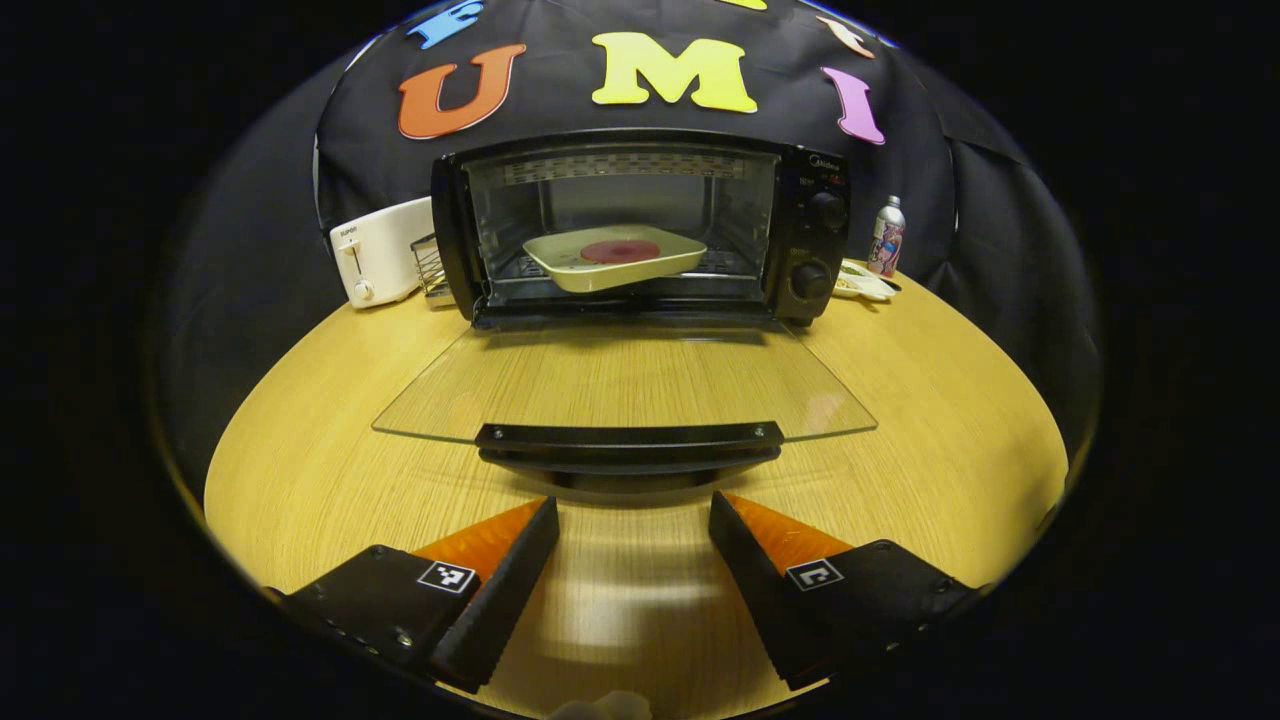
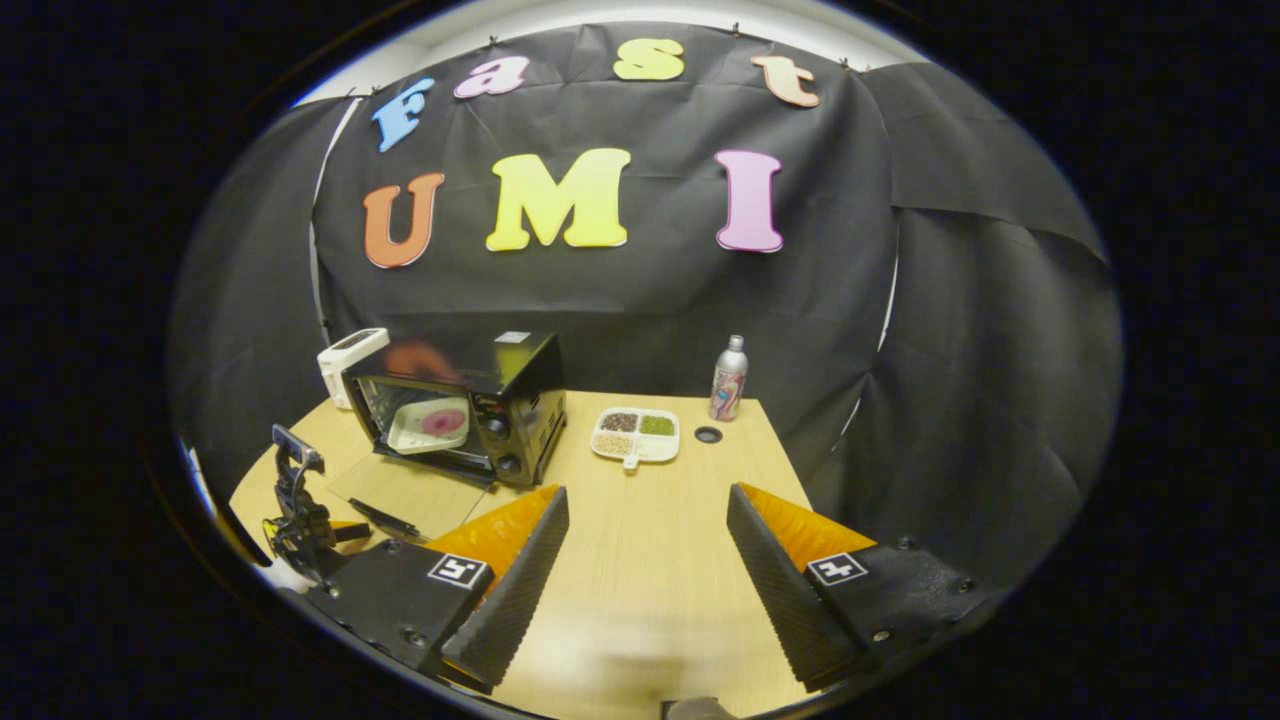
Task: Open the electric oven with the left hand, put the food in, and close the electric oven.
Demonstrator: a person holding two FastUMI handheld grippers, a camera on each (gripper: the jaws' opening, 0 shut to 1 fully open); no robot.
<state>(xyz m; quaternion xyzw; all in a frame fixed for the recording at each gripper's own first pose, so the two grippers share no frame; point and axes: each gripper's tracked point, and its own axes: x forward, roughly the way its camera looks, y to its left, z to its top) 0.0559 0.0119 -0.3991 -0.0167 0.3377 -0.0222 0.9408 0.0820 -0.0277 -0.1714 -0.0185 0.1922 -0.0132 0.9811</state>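
The left gripper (image 1: 633, 560) hovers low over the table (image 1: 930, 440), fingers spread and holding nothing, aimed at the handle (image 1: 628, 436) of the oven's lowered glass door (image 1: 620, 385). The right gripper (image 2: 647, 560) hangs farther back, likewise released. Inside the electric oven (image 1: 640, 225) sits a tray (image 1: 615, 257) bearing a red disc (image 1: 620, 251), perhaps meat. A divided dish (image 2: 636, 435) holds grains.
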